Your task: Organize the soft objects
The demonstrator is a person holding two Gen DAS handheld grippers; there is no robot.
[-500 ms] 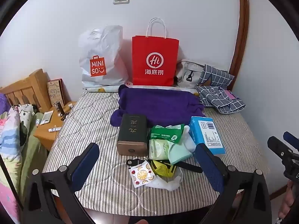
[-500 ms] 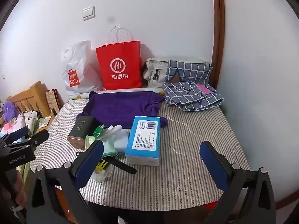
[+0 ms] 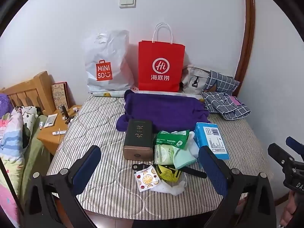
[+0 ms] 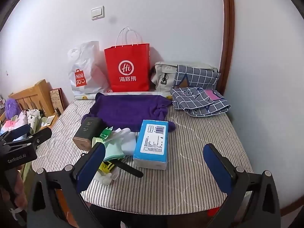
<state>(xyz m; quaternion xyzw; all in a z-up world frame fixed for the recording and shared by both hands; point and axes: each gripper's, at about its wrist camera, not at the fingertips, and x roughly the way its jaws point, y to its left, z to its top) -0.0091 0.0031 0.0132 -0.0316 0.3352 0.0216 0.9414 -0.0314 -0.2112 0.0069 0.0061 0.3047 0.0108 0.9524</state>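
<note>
A purple cloth (image 3: pixel 165 110) (image 4: pixel 129 110) lies spread at the middle of a striped table cover (image 3: pixel 98 125). In front of it sit a blue tissue pack (image 3: pixel 211 140) (image 4: pixel 152 142), a green wipes pack (image 3: pixel 172 138), a pale green cloth (image 3: pixel 183 157) (image 4: pixel 113 150) and a dark box (image 3: pixel 139 138) (image 4: pixel 87 131). A grey checked cloth (image 3: pixel 226 104) (image 4: pixel 199 102) lies at the back right. My left gripper (image 3: pixel 150 169) is open and empty, held above the near edge. My right gripper (image 4: pixel 153 167) is open and empty, to the right of the left one.
A red paper bag (image 3: pixel 161 66) (image 4: pixel 129 68), a white plastic bag (image 3: pixel 106 64) and a beige bag (image 4: pixel 165 76) stand against the back wall. A black-handled tool (image 4: pixel 127 168), a fruit-print sachet (image 3: pixel 146 178) and a yellow mesh item (image 3: pixel 168 173) lie near the front. A wooden nightstand (image 3: pixel 55 131) stands at the left.
</note>
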